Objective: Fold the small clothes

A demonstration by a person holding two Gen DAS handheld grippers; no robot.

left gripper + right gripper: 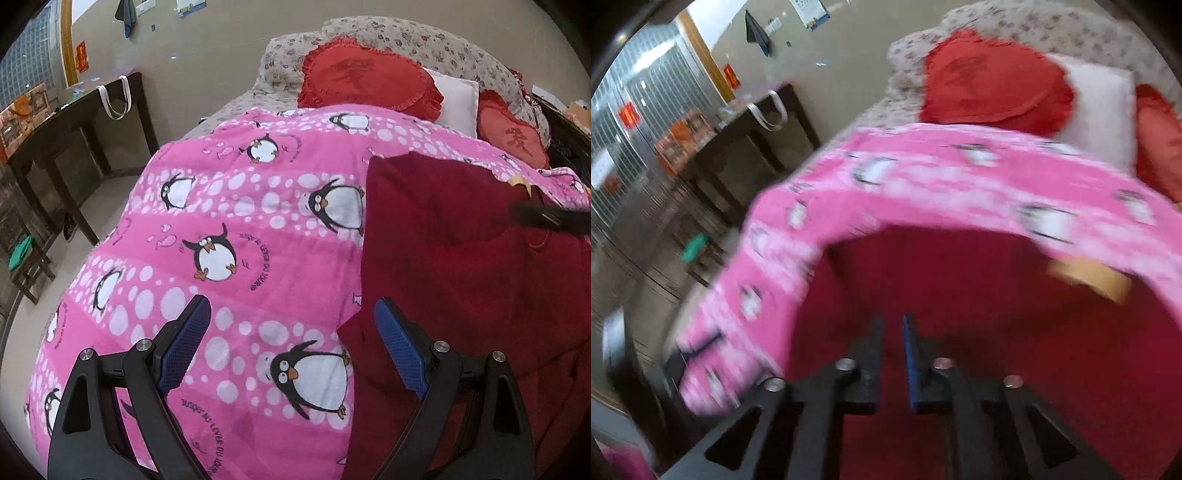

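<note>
Softly rumpled maroon garment on fleecy penguin blanket, left claw wide, right claw nearly closed, empty.

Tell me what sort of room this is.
Most likely a home bedroom: a bed under a pink penguin blanket, heart-shaped red cushions against floral pillows, and a dark side table by the wall.
</note>
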